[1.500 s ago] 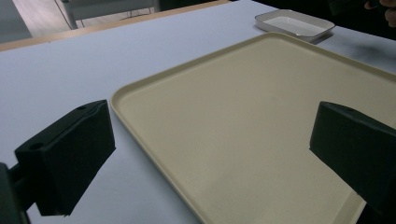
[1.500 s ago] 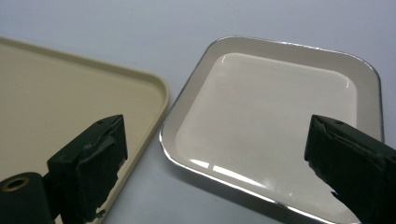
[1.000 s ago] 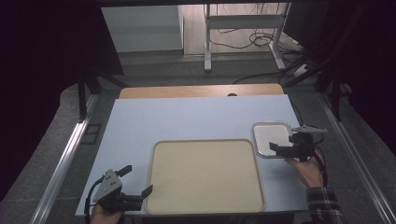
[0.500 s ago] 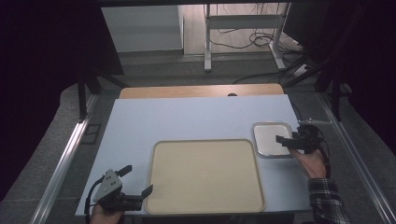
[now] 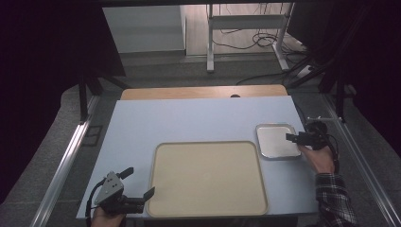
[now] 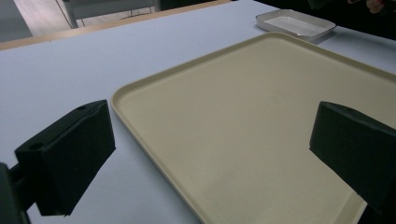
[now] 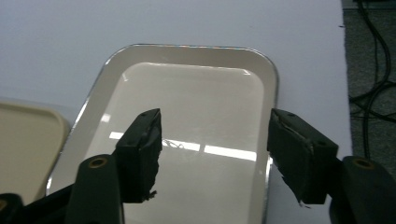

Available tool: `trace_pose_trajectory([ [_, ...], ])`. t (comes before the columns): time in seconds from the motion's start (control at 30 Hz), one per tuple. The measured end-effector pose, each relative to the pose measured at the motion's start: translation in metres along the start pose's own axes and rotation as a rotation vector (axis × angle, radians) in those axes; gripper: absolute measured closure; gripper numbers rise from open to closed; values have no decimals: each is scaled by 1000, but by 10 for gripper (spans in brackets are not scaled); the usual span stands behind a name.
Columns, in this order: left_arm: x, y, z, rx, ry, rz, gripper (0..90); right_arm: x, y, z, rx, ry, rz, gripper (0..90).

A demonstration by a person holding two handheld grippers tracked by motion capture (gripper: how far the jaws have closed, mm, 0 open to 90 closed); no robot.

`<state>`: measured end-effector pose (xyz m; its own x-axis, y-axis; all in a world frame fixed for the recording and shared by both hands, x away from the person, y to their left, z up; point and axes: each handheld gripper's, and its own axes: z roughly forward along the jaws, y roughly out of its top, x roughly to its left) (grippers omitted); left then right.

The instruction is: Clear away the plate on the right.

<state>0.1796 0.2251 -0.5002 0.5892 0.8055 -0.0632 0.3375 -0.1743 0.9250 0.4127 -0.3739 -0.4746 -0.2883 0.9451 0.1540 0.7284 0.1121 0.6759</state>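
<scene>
While the right gripper (image 5: 289,137) hovers at the right-hand edge of the small metal tray (image 5: 276,141), its 2 jaws stand roughly half open and have just been closing, yet in the right gripper view they are poised over the tray's shiny floor with nothing pressed between them, so I judge that no grip is made yet. That small metal tray (image 7: 187,107) lies flat on the pale blue tabletop (image 5: 189,120), near its right edge and just beside the far right corner of the large beige tray (image 5: 206,177), close to it but apparently not touching. It is empty, and so is the beige tray, which lies at the near middle of the tabletop. The left gripper (image 5: 137,187) rests at the near left corner of the beige tray, its jaws spread wide to either side of that corner in the left gripper view, holding nothing; the beige tray (image 6: 261,130) runs away from them toward the small tray (image 6: 295,23) in the distance. As for progress, the work looks to be at its very start: both trays lie where they lie, neither lifted nor tilted. What is left, by my reading, is for the right jaws to settle on the small tray's rim, pinch it, and carry it wherever it is meant to go, quite possibly onto the beige tray.
</scene>
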Motion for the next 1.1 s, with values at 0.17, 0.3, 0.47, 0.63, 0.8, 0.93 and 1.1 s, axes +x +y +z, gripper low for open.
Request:
trace_pose_trajectory([
  [0.17,0,0,0,0,1,-3,0,-12,2,3,30,-16,19,499],
  [0.3,0,0,0,0,1,-4,0,-18,2,6,43,-31,49,567],
  [0.47,0,0,0,1,2,-6,0,-25,0,9,61,-31,74,657],
  [0.63,0,0,0,3,2,-3,0,-27,-2,14,79,-11,75,735],
  [0.8,0,0,1,5,1,-1,0,-31,-4,17,97,-3,94,801],
  [0.93,0,0,1,8,1,3,0,-35,-8,20,106,19,109,825],
  [1.1,0,0,1,10,1,5,0,-37,-9,21,115,41,134,858],
])
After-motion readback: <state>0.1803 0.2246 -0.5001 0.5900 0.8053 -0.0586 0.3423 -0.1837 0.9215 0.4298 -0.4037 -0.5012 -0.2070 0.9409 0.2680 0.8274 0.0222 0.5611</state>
